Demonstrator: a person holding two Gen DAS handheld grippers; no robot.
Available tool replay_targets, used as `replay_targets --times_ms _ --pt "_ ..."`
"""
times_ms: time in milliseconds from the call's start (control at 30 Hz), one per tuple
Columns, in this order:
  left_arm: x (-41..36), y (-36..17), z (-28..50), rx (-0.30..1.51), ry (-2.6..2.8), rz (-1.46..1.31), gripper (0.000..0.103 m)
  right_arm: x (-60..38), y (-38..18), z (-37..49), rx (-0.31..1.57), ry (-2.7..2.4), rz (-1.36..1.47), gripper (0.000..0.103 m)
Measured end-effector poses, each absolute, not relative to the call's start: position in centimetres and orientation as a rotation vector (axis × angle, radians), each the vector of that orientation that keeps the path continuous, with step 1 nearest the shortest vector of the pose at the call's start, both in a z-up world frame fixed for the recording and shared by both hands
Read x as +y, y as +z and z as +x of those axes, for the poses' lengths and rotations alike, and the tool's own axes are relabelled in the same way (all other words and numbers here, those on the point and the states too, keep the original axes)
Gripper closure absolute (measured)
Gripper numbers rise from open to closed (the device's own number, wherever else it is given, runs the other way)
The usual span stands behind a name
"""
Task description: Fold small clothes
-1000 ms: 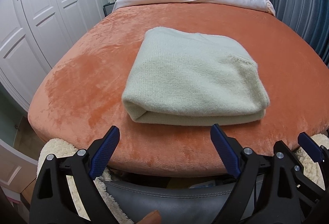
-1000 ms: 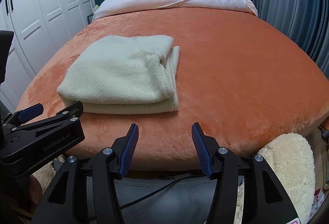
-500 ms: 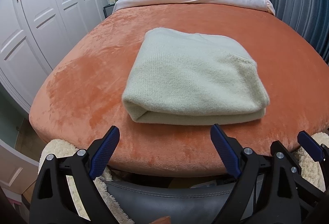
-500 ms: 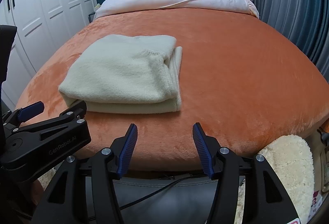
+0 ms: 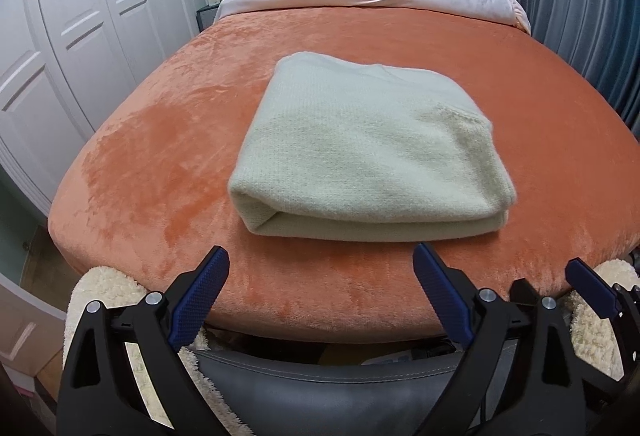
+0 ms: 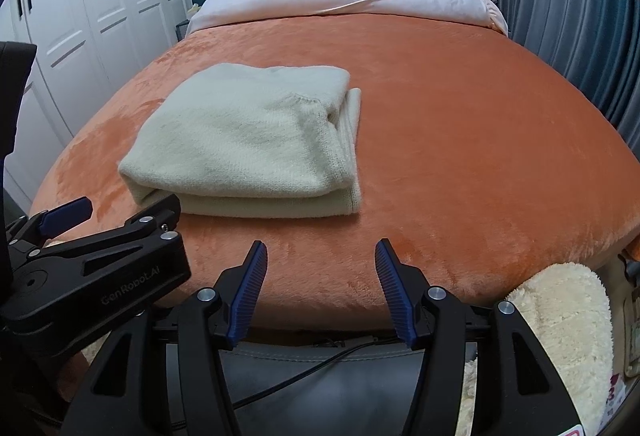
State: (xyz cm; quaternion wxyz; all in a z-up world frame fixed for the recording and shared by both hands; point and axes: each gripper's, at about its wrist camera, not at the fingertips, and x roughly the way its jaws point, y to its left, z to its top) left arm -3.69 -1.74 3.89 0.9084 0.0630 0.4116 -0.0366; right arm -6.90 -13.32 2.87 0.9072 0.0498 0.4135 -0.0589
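Left wrist view shows the folded cream sweater (image 5: 368,156) lying on the orange blanket (image 5: 160,156), near its front edge. Left gripper (image 5: 320,292) and right gripper (image 6: 320,288) hover before that edge, spread wide, empty. Snagging the top layer could undo the fold.

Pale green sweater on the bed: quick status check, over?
Left hand-held gripper open, empty. Right hand-held gripper open, empty. Sweater folded on orange blanket, untouched. Nothing in the way.
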Motion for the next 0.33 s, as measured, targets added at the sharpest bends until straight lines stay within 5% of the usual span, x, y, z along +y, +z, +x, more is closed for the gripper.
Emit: replay_targets --times_ms 333 --pt "-0.6 3.9 -3.3 0.858 -0.007 0.123 0.012 -14.4 2.8 -7.1 0.847 -0.148 0.151 0.043"
